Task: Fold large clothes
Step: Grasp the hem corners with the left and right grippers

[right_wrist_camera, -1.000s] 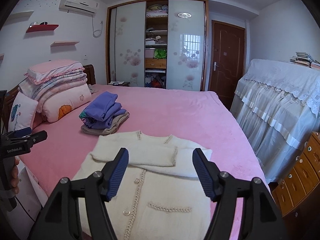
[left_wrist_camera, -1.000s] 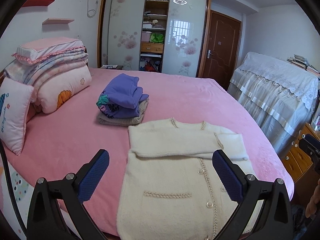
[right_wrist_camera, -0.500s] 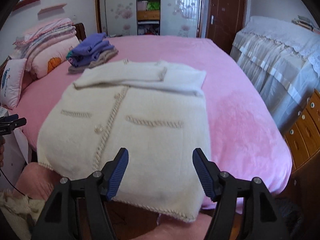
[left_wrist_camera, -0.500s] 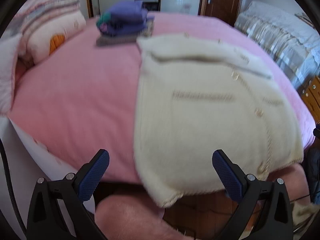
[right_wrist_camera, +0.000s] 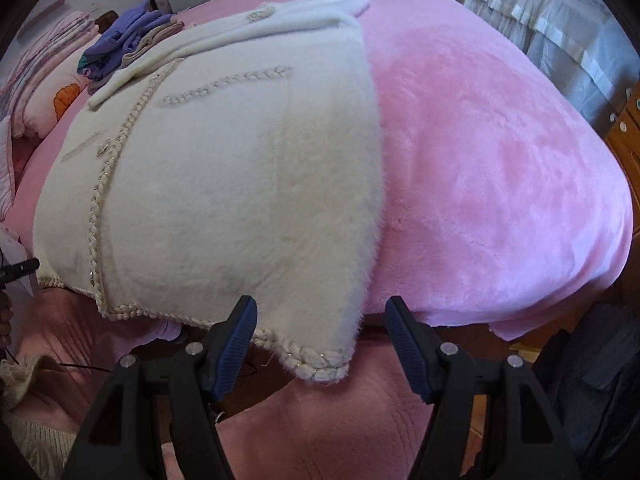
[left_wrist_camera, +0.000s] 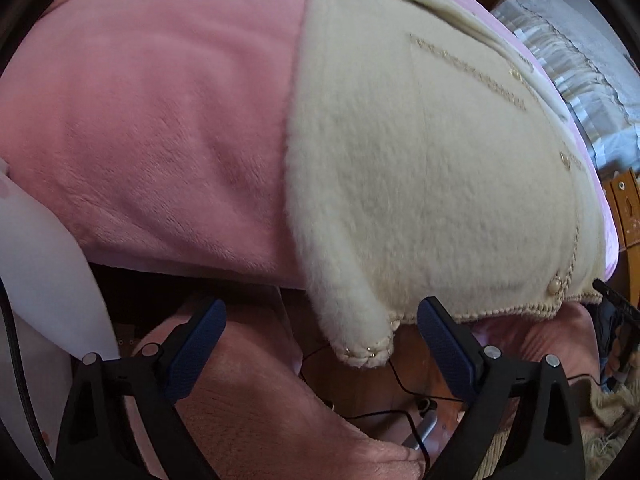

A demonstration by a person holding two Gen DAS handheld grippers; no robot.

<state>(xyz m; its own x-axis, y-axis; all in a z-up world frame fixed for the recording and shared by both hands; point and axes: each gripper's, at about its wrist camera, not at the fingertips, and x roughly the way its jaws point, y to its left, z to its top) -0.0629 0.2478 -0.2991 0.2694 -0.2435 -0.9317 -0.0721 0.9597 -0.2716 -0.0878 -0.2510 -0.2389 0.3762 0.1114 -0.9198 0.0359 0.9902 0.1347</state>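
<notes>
A cream fuzzy cardigan (left_wrist_camera: 420, 168) lies flat on the pink bed (left_wrist_camera: 152, 120), sleeves folded across its chest, braided hem hanging over the near edge. My left gripper (left_wrist_camera: 322, 354) is open and empty, with the hem's left corner (left_wrist_camera: 366, 354) between its blue pads, not touching them. In the right wrist view the cardigan (right_wrist_camera: 224, 184) fills the left half. My right gripper (right_wrist_camera: 322, 346) is open and empty, with the hem's right corner (right_wrist_camera: 320, 366) between its pads.
A folded purple and grey clothes pile (right_wrist_camera: 128, 40) and pillows (right_wrist_camera: 44, 92) lie at the far left of the bed (right_wrist_camera: 500, 160). A cloth-covered unit (right_wrist_camera: 560, 20) and wooden drawers (right_wrist_camera: 628, 120) stand to the right. Pink-clad knees (left_wrist_camera: 260, 424) are below the grippers.
Both grippers have dropped and moved in from above the bed to the cardigan's hanging hem, one at each bottom corner. Both stay open.
</notes>
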